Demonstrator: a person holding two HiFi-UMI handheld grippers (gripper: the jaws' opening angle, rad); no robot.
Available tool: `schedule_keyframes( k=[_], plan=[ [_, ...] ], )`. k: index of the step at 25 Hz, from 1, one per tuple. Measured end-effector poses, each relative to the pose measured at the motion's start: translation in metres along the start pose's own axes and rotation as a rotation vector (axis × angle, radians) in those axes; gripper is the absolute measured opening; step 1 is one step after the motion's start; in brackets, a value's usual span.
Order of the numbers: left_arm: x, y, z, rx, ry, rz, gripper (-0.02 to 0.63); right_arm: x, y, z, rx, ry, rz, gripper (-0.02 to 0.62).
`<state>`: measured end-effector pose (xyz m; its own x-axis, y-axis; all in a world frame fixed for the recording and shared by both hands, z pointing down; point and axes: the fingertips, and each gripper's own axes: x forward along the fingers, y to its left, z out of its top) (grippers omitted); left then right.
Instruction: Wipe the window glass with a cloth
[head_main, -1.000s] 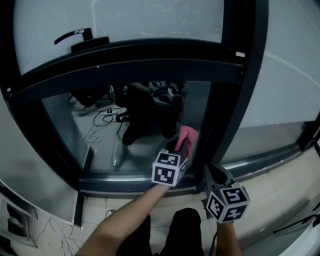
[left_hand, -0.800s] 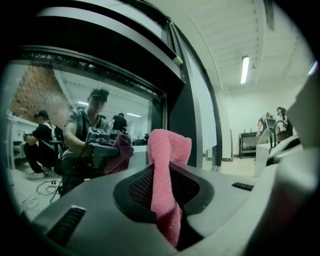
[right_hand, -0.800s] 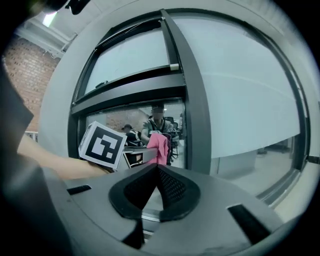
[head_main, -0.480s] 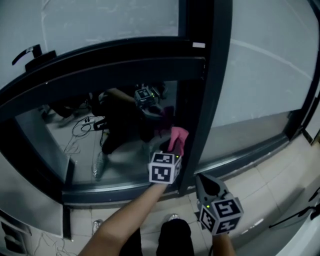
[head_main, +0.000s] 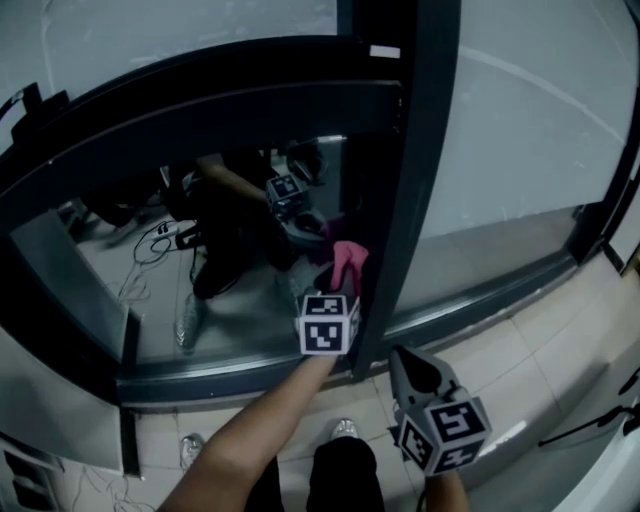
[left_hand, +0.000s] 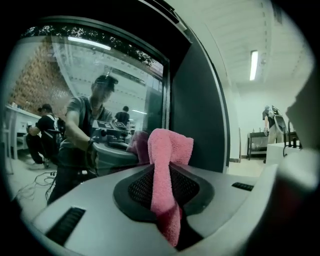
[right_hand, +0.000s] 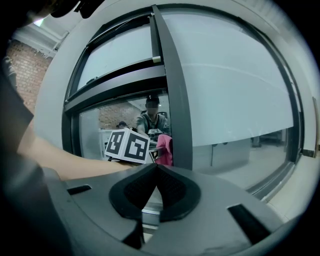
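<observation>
The left claw (head_main: 335, 290) is clamped on a pink cloth (head_main: 348, 260), which sticks out past the jaw tips as a bunched fold and hangs down between them. The cloth is at the lower window glass (head_main: 150, 290), just beside the dark upright post (head_main: 410, 200). The right claw (head_main: 408, 365) is low, right of the post, its jaws closed together on nothing, apart from the cloth.
</observation>
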<state>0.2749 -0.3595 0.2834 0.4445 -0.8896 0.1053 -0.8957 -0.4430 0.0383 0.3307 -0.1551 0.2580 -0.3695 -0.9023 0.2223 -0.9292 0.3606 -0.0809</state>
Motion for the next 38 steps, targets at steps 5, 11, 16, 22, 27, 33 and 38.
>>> schedule_keyframes(
  k=[5,11,16,22,27,33,38],
  plan=[
    [-0.007,0.021,-0.005,0.012,0.012,0.045,0.061,0.008,0.007,-0.003,-0.01,0.018,0.006,0.006],
    [-0.031,0.051,-0.008,0.009,0.014,0.075,0.061,0.02,0.034,0.001,-0.029,0.013,0.055,0.006],
    [-0.057,0.085,-0.009,0.019,0.011,0.108,0.061,0.032,0.058,0.006,-0.032,0.01,0.093,0.006],
    [-0.093,0.13,-0.011,0.04,0.011,0.148,0.061,0.05,0.099,0.008,-0.042,0.007,0.152,0.006],
    [-0.12,0.165,-0.007,0.038,0.001,0.178,0.061,0.069,0.135,0.013,-0.059,0.003,0.207,0.006],
    [-0.156,0.205,-0.003,0.034,-0.009,0.213,0.061,0.086,0.179,0.017,-0.073,0.002,0.267,0.006],
    [-0.184,0.238,-0.003,0.048,-0.015,0.237,0.061,0.098,0.216,0.015,-0.084,0.004,0.318,0.006]
  ],
)
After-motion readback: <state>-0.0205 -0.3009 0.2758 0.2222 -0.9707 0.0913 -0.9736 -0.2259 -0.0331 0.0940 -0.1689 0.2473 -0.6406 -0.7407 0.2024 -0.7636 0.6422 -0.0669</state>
